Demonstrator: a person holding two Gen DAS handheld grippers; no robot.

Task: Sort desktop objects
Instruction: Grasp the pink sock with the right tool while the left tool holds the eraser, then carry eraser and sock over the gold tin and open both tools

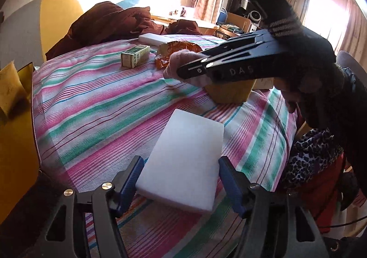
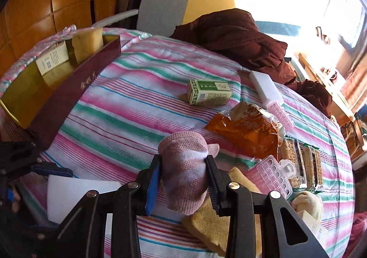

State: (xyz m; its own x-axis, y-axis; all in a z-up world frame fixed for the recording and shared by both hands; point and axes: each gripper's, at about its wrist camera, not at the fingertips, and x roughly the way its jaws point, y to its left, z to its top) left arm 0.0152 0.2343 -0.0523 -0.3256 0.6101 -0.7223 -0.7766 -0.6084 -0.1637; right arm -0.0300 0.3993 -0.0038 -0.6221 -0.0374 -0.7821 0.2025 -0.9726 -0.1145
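Pink knitted sock (image 2: 183, 177), squeezed, dingy.

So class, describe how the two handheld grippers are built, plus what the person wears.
Both are black, slotted frames with brass-coloured pivot screws. The left gripper has blue pads on both jaws; the right gripper has one blue pad and one black ribbed one, and pale "DAS" lettering shows on its side. The sleeve is dark and fuzzy.

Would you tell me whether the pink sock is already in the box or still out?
Out. The right gripper holds the pink sock above the striped cloth, away from the box.
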